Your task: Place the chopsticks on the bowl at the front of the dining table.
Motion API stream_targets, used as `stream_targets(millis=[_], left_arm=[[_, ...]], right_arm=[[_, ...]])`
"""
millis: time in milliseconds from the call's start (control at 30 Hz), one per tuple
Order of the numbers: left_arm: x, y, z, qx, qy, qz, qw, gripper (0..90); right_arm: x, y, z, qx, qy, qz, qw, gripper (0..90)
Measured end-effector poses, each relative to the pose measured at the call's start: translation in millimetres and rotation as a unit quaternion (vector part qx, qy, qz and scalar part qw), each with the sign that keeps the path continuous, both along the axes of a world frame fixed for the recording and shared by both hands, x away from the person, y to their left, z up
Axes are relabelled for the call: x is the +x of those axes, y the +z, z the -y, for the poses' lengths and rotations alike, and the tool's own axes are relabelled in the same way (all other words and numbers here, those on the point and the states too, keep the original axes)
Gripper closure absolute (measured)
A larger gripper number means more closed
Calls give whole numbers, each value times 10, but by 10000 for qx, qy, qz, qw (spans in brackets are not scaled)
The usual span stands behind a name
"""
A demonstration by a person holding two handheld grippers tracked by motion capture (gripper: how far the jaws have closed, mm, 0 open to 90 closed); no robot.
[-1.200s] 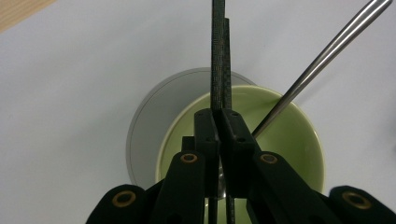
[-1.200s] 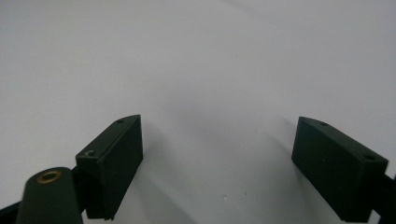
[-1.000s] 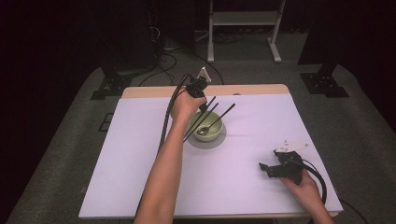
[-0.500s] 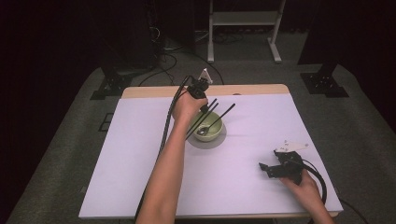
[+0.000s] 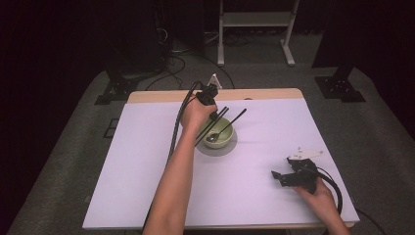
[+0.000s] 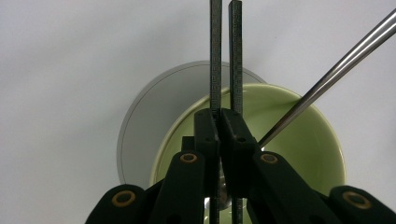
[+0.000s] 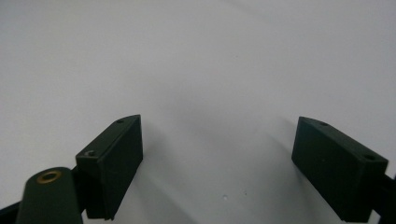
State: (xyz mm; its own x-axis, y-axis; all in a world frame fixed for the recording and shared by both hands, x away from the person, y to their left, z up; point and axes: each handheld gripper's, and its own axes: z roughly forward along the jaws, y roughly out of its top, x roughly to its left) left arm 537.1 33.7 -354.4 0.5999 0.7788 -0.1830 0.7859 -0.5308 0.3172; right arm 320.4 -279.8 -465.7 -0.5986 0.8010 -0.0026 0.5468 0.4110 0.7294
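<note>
Little has changed since a second ago: the left gripper (image 5: 215, 116) still hovers over the green bowl (image 5: 221, 139), jaws pinched tight on a pair of black chopsticks (image 6: 224, 51). The bowl sits on a grey coaster (image 5: 230, 150) mid-table with a spoon (image 5: 218, 135) inside. The right gripper (image 5: 281, 177) rests near the table's (image 5: 137, 161) front right corner, jaws wide apart and empty.

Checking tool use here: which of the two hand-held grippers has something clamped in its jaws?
The left hand-held gripper, over the green bowl, is shut on two dark chopsticks. The right hand-held gripper stands open over bare table.
</note>
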Motion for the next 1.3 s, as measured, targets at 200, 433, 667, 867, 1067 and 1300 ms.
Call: stream_targets(millis=[200, 433, 667, 867, 1067, 1300], left_arm=[[-6, 3, -12, -30, 40, -9, 10000, 859], [-23, 41, -32, -102, 61, 30, 9999, 820], [-76, 115, -83, -56, 17, 125, 9999, 700], [-164, 216, -147, -63, 19, 261, 9996, 590], [-258, 265, -217, -21, 3, 413, 9991, 400], [-393, 305, -365, -29, 84, 579, 9983, 198]], right_arm=[[0, 0, 0, -2, 2, 1, 10000, 152], [1, 0, 1, -6, 3, 3, 10000, 152], [-1, 0, -1, 6, -3, -6, 10000, 152], [0, 0, 0, -3, 0, 2, 10000, 152], [0, 0, 0, -3, 0, 1, 10000, 152], [0, -1, 1, -9, 6, 5, 10000, 152]])
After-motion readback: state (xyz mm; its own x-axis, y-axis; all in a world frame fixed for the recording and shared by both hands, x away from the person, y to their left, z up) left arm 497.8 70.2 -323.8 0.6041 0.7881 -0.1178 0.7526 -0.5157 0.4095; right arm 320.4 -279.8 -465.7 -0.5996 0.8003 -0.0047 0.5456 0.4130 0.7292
